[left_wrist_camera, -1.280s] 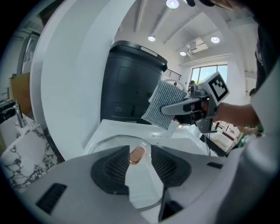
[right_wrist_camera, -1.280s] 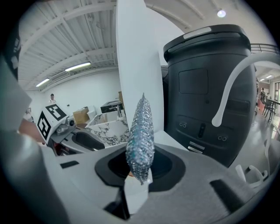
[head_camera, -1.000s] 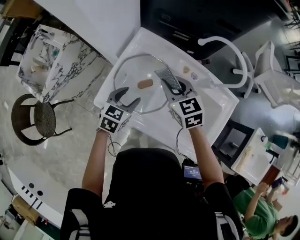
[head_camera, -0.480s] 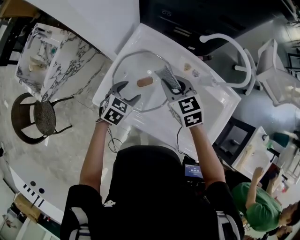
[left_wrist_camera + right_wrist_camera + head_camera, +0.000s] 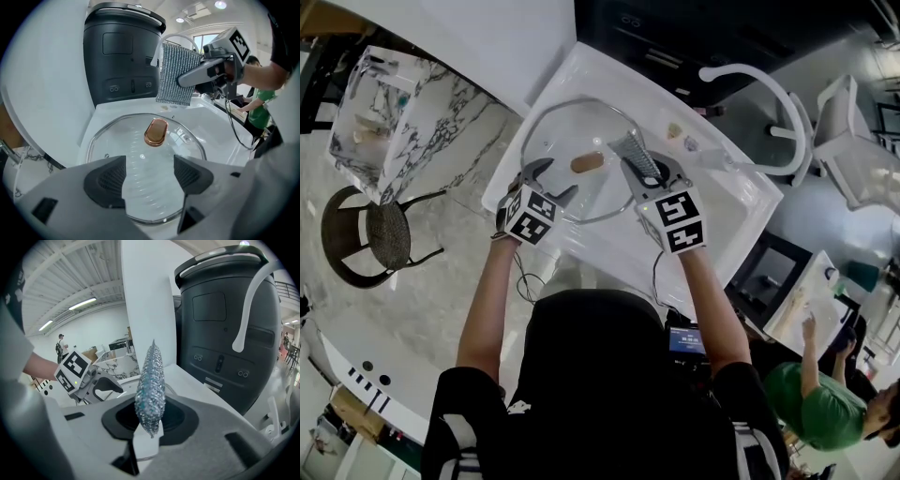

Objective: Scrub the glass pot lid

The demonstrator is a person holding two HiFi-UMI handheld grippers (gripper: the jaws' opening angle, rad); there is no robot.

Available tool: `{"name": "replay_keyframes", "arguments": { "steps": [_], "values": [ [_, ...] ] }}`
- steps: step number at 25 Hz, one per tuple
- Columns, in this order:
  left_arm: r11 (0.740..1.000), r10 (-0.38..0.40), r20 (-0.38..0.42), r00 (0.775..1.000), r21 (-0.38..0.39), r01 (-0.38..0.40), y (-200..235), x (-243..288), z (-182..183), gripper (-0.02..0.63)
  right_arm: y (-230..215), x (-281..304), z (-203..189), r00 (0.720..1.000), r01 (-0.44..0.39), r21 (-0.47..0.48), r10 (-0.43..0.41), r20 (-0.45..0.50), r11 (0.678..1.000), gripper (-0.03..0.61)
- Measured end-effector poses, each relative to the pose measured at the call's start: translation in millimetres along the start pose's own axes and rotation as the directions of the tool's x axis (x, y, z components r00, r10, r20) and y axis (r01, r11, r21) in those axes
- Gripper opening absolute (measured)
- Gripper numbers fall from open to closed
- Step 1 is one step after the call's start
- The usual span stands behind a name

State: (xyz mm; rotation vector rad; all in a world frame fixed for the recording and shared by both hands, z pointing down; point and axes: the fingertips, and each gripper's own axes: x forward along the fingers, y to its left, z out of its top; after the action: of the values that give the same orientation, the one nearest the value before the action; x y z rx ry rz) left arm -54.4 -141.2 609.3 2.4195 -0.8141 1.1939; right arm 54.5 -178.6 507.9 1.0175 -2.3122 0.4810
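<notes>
Hands over the white sink (image 5: 727, 202): you hold a gripper in each hand above the glass pot lid (image 5: 558, 131). The lid lies flat on the sink bottom, dome up, with its copper-coloured handle (image 5: 587, 163) at the centre.

Your left gripper (image 5: 149, 176) sits low at the lid's near left rim, pointing steeply down. Its jaws have just been opening and now stand spread wide. The near edge of the lid shows between the dark ribbed pads (image 5: 110, 180), which do not press on it.

Your right gripper (image 5: 150, 425) is pressed together on the bottom edge of a silvery mesh scrubbing pad (image 5: 151, 376). The pad stands upright out of the jaws. From the head view it hangs over the lid's right side, just beside the handle. Whether the mesh touches the glass cannot be told. The two grippers are near each other, with the handle between them.

Behind the sink rises a large black appliance (image 5: 124, 51), and a white curved faucet (image 5: 764, 94) arches over the far right corner. To the left stands a marble-patterned block (image 5: 389, 122), with a dark round chair (image 5: 370, 234) on the floor beside it. A person in a green top (image 5: 811, 412) is at the lower right edge of the head view, well apart from the sink.
</notes>
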Motion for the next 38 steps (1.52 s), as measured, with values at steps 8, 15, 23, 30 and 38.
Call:
{"name": "replay_keyframes", "arguments": {
  "steps": [8, 15, 23, 30, 38],
  "values": [
    [0.999, -0.001, -0.048, 0.999, 0.040, 0.003, 0, 9, -8, 0.288, -1, 2, -8, 1.000, -0.005, 0.010, 0.005, -0.012, 1.000, 0.069],
    [0.999, -0.010, -0.056, 0.998, 0.039, 0.012, 1, 9, -8, 0.288, 0, 4, -15, 1.000, -0.009, 0.015, 0.010, -0.024, 1.000, 0.069],
    [0.999, -0.011, -0.076, 0.997, 0.035, 0.014, 1, 10, -9, 0.290, -7, 8, -26, 0.998, -0.004, -0.041, 0.002, -0.069, 0.999, 0.069],
    [0.999, -0.014, -0.089, 0.996, 0.038, 0.017, 0, 11, -9, 0.293, -21, 17, -35, 0.988, -0.006, -0.182, -0.022, -0.150, 0.983, 0.069],
    [0.999, -0.007, -0.079, 0.997, 0.035, 0.010, 0, 11, -9, 0.295, -28, 33, -39, 0.980, -0.022, -0.278, -0.034, -0.195, 0.960, 0.069]
  ]
}}
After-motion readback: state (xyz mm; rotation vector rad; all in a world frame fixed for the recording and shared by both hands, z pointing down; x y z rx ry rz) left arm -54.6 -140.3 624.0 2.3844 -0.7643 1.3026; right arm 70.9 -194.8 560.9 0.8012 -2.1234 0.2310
